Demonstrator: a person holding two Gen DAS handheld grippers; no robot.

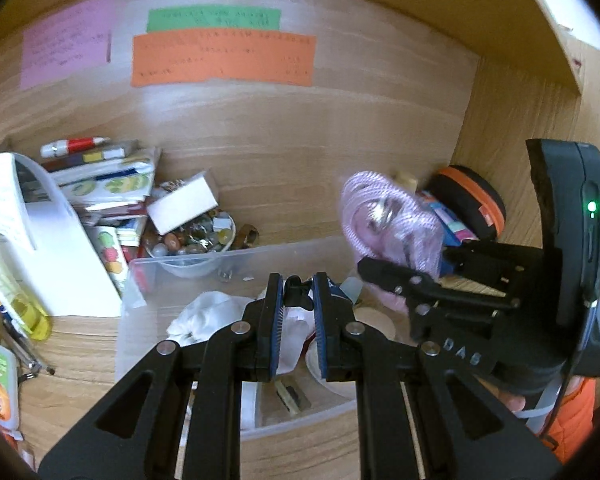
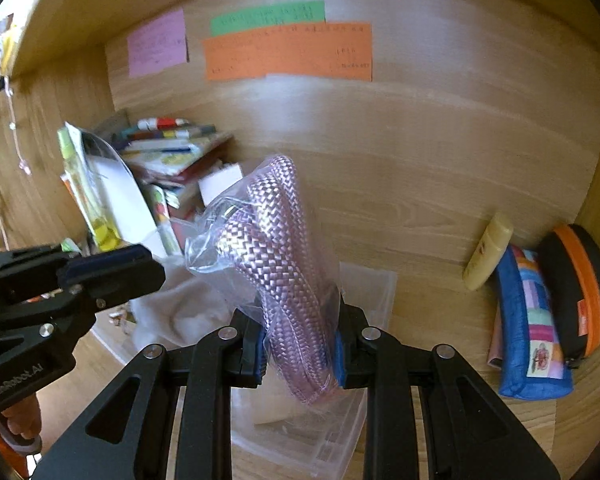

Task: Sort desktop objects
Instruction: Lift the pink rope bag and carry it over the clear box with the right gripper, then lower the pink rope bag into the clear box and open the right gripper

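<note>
The right gripper point(image 2: 300, 354) is clamped on a pink braided rope in a clear bag point(image 2: 278, 264), which stands up between its blue pads, above a transparent plastic box point(image 2: 374, 292) on the wooden desk point(image 2: 440, 208). The left gripper point(image 1: 298, 308) has its jaws close together on a small black clip point(image 1: 296, 292), which sits between the blue pads over the same box. The left wrist view shows what is inside the box: a white cloth point(image 1: 204, 316) at about 9 o'clock from the left gripper, and a bowl of marbles point(image 1: 192, 240) behind the box at 11 o'clock. In this view the right gripper with the rope appears at 2 o'clock, and an orange sleeve point(image 1: 572, 416) is at the lower right. The right wrist view shows things the other hides: a yellow tube point(image 2: 488, 250), a blue patchwork pencil case point(image 2: 528, 320) and a black and orange case point(image 2: 580, 292), all lying at 3 o'clock. Both views show the stack of books point(image 2: 168, 152) at 10 o'clock and the coloured paper notes point(image 2: 288, 52) on the back wall.
</note>
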